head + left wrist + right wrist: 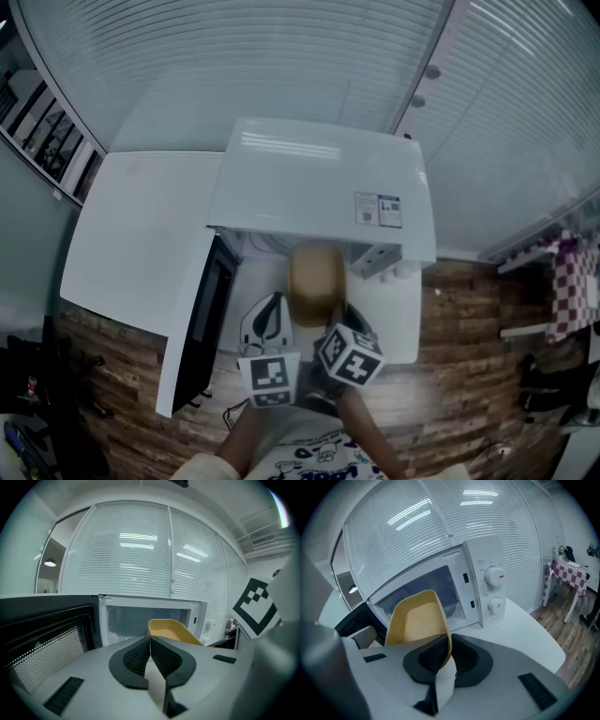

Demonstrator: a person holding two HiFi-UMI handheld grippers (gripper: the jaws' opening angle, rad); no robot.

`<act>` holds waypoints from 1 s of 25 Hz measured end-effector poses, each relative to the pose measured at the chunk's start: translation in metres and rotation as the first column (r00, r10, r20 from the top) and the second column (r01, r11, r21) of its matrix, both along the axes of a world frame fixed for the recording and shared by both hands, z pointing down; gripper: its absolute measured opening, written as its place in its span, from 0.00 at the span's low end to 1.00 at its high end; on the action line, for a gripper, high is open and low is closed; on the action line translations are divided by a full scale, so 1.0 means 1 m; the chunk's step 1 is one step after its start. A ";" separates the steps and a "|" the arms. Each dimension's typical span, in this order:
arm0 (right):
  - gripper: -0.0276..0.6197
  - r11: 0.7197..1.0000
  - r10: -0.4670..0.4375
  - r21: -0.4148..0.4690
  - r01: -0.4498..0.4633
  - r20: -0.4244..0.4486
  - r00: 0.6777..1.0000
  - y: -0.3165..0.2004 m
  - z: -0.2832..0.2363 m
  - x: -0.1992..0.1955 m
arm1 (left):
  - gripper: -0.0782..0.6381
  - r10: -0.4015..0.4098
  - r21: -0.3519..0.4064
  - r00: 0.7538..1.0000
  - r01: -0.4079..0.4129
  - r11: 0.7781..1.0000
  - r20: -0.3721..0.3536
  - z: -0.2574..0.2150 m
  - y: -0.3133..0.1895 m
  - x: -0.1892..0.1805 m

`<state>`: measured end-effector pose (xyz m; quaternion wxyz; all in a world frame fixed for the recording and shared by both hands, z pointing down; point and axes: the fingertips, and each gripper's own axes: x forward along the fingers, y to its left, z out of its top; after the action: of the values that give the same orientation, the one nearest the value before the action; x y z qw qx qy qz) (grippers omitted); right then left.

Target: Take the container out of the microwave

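A yellow container (314, 277) hangs just in front of the open white microwave (319, 173), outside its cavity. My right gripper (449, 651) is shut on the container's (419, 620) near rim; in the head view this gripper (330, 323) sits below the container. My left gripper (150, 641) is shut with nothing between its pads and points at the microwave cavity (140, 616), with the container (171, 630) beyond it to the right. In the head view the left gripper (270, 311) is beside the container's left side. The microwave door (202, 319) stands swung out to the left.
The microwave stands on a white table (398, 319) with bare top to its right (525, 625). A second white surface (131, 234) adjoins on the left. A wooden floor (469, 375) lies around, with a checkered-cloth table (572, 291) at far right. Blinds fill the back.
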<state>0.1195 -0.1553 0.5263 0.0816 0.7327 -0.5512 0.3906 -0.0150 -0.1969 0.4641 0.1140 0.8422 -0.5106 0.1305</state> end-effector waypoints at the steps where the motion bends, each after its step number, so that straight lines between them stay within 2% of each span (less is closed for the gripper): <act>1: 0.10 1.000 0.000 0.004 0.000 -0.002 1.000 0.005 -0.001 0.001 | 0.17 -0.001 0.004 1.000 0.001 1.000 0.000 -0.001 0.005 0.001; 16: 0.10 1.000 0.014 0.017 -0.014 0.007 1.000 0.103 -0.005 0.008 | 0.17 -0.014 0.039 1.000 0.013 0.999 0.019 -0.010 0.100 0.000; 25: 0.10 1.000 0.001 0.031 -0.002 0.005 1.000 0.139 -0.016 0.004 | 0.17 -0.029 0.076 0.999 0.028 0.997 0.020 -0.023 0.146 -0.008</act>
<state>0.1233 -0.0159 0.5107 0.0684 0.7334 -0.5570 0.3838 -0.0228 -0.0506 0.4409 0.0788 0.8371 -0.5282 0.1182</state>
